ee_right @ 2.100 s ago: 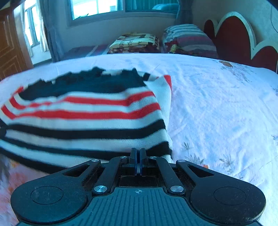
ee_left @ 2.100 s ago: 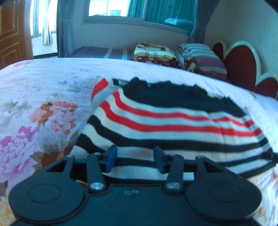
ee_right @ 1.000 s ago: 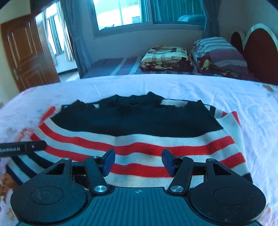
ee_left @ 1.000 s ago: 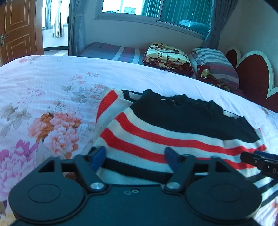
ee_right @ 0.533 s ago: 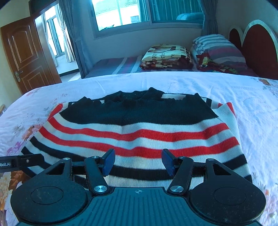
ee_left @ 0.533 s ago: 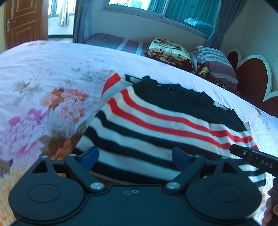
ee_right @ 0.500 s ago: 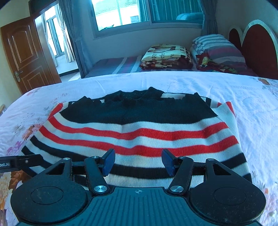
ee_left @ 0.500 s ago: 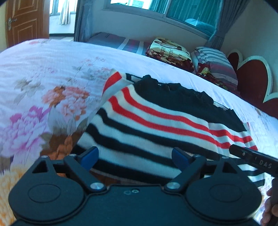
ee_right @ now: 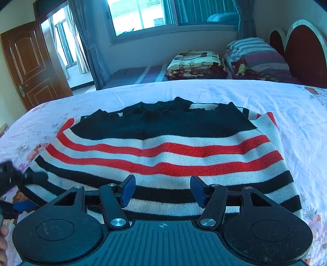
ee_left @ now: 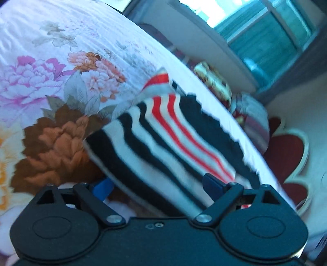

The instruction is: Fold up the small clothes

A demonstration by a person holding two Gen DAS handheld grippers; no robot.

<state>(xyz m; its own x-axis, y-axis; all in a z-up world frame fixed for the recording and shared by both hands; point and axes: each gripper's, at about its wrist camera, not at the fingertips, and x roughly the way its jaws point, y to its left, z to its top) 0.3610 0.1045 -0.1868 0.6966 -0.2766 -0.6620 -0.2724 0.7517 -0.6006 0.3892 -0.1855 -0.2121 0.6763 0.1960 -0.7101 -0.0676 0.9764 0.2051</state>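
Floral bed (ee_left: 61,67) carries everything. Left claw (ee_left: 158,185), rolled since a second ago, stands spread with the sweater (ee_right: 163,151) hem between its pads, unpinched. Right claw (ee_right: 162,189) is spread, unmoved, above the hem. Beyond lie folded blankets (ee_right: 196,65), a pillow (ee_right: 257,53), headboard (ee_right: 302,49), window (ee_right: 143,14) and door (ee_right: 26,61).

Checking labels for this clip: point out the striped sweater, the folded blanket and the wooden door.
striped sweater (ee_right: 163,147), right wrist view, upper red stripe.
folded blanket (ee_right: 196,61), right wrist view, printed top.
wooden door (ee_right: 30,67), right wrist view, middle panel.
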